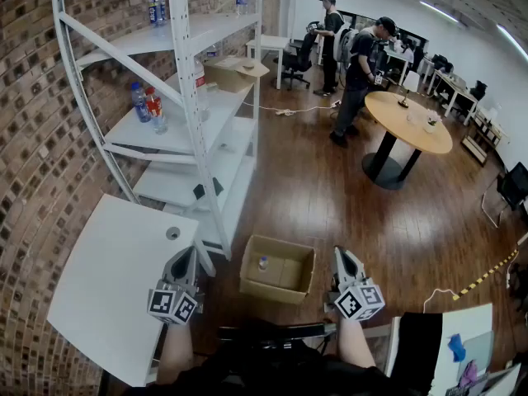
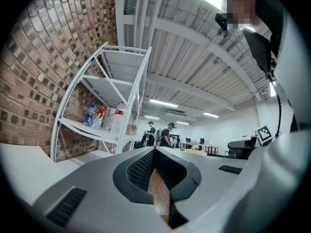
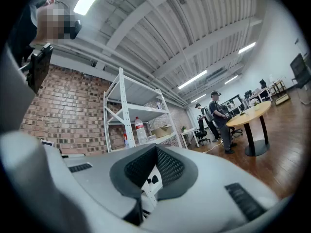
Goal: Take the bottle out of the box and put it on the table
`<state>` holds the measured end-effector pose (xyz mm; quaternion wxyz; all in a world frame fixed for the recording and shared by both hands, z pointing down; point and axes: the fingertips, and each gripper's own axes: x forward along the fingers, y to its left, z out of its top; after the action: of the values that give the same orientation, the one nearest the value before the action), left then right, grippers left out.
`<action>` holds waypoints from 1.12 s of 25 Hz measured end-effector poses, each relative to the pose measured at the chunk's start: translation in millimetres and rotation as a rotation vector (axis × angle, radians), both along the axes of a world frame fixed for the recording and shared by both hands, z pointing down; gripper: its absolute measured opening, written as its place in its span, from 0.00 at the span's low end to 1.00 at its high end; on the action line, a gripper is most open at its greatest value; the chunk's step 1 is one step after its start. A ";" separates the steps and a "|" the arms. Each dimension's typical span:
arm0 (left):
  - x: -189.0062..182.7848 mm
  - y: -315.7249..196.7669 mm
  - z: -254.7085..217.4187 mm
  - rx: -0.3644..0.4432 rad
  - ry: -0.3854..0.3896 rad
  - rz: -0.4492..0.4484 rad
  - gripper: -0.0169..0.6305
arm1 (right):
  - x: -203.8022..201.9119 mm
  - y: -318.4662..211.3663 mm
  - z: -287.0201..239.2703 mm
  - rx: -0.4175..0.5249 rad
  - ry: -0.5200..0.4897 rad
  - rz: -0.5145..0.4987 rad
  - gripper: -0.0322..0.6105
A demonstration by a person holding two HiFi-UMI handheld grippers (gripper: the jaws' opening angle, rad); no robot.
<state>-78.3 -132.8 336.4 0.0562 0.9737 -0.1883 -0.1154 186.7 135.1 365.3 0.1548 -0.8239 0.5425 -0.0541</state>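
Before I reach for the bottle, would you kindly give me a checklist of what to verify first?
1. Box flaps open: ok.
2. Bottle in the box and in view: ok.
3. Bare space on the white table: ok.
4. Left gripper jaws apart for a grasp: not ok, together and empty.
5. Right gripper jaws apart: not ok, together and empty.
6. A gripper over the box: not ok, they flank it.
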 end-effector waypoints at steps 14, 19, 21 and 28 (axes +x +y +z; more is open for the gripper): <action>-37.9 -17.3 2.4 -0.018 0.007 0.109 0.03 | -64.8 -38.3 -11.1 -0.058 0.067 -0.042 0.06; -49.8 -24.6 8.6 -0.033 -0.002 0.114 0.03 | -79.8 -41.2 -12.6 -0.082 0.074 -0.043 0.06; -50.4 -23.8 11.4 -0.041 -0.004 0.111 0.03 | -81.4 -44.3 -7.7 -0.091 0.067 -0.064 0.06; -28.5 -25.2 2.4 -0.005 -0.013 0.077 0.03 | -58.2 -72.6 -13.9 -0.077 0.103 -0.135 0.06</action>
<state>-106.8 -158.1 338.8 0.0618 0.9808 -0.1514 -0.1062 128.5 62.4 351.4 0.0909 -0.7924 0.6017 -0.0426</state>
